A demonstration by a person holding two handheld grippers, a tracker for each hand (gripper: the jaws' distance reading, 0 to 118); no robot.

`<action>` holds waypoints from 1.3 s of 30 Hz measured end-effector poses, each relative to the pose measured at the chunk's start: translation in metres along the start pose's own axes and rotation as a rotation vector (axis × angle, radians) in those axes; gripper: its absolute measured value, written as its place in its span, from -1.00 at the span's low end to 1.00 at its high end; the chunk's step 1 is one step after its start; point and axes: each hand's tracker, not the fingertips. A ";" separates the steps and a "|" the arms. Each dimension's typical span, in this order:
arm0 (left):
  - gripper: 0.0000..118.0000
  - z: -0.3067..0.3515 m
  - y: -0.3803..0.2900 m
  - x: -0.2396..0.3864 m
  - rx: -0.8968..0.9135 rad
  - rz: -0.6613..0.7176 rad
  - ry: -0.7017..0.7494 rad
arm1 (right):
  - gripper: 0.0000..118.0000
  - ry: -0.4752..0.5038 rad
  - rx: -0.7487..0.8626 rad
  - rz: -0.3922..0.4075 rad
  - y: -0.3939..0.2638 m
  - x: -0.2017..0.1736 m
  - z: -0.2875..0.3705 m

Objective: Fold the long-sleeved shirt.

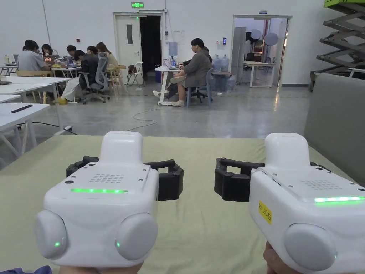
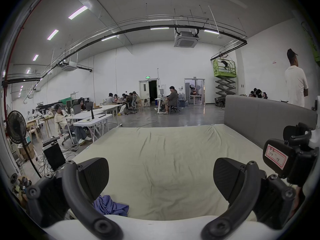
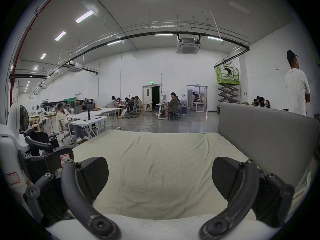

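A crumpled purple-blue shirt (image 2: pixel 110 207) lies on the pale green bed sheet (image 2: pixel 164 148), low and just left of my left gripper's near jaw. A bit of the same shirt (image 1: pixel 35 270) peeks in at the head view's bottom left. My left gripper (image 2: pixel 161 171) hovers open above the sheet with nothing between its jaws. Beside it, my right gripper (image 3: pixel 160 169) is also open and holds nothing. In the head view the left gripper (image 1: pixel 123 171) and right gripper (image 1: pixel 274 171) are held side by side, level, facing the far end of the bed.
A grey padded headboard (image 1: pixel 338 121) runs along the bed's right side, with a person standing (image 2: pixel 296 86) behind it. Beyond the bed is a concrete floor, white tables (image 1: pixel 21 110) at left with seated people, and a standing fan (image 2: pixel 16 129).
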 end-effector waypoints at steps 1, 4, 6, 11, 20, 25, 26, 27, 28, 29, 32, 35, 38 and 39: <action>1.00 0.000 0.000 0.000 0.001 -0.004 0.000 | 1.00 0.001 0.001 0.001 0.000 0.000 0.000; 1.00 0.001 0.001 -0.001 0.004 -0.001 0.003 | 1.00 0.000 0.002 0.000 0.000 0.000 0.000; 1.00 0.001 0.001 -0.003 0.004 0.006 0.003 | 1.00 0.001 0.001 -0.001 0.000 0.000 0.000; 1.00 0.001 0.001 -0.007 0.002 0.014 0.012 | 1.00 -0.001 -0.002 0.002 0.000 0.001 0.001; 0.45 0.003 -0.001 -0.008 0.030 0.025 0.000 | 0.18 0.021 0.023 0.008 -0.003 0.001 0.005; -0.88 -0.006 -0.009 -0.004 -0.001 -0.001 0.003 | -0.91 0.018 0.001 0.007 -0.010 0.003 0.004; -0.88 -0.005 -0.010 -0.005 0.014 0.012 -0.004 | -0.95 0.022 0.010 0.002 -0.012 0.005 0.006; -0.88 -0.005 -0.010 -0.006 0.000 0.035 -0.016 | -0.95 0.017 0.015 0.004 -0.013 0.005 0.006; -0.88 -0.006 -0.011 -0.009 -0.007 0.069 -0.037 | -0.95 0.008 0.023 0.008 -0.013 0.005 0.006; -0.88 -0.007 -0.011 -0.011 -0.009 0.083 -0.052 | -0.95 0.007 0.025 0.010 -0.013 0.005 0.006; -0.88 -0.006 -0.014 -0.022 0.016 0.094 -0.084 | -0.95 0.026 0.021 0.003 -0.010 0.003 0.000; -0.88 0.001 -0.016 -0.051 0.000 0.174 -0.124 | -0.99 0.057 0.011 -0.012 -0.012 -0.015 -0.015; -0.88 0.013 -0.018 -0.090 -0.009 0.109 0.041 | -1.00 0.220 -0.046 -0.041 -0.013 -0.059 -0.037; -0.88 0.019 -0.019 -0.103 -0.021 0.080 0.106 | -1.00 0.290 -0.067 -0.046 -0.014 -0.078 -0.044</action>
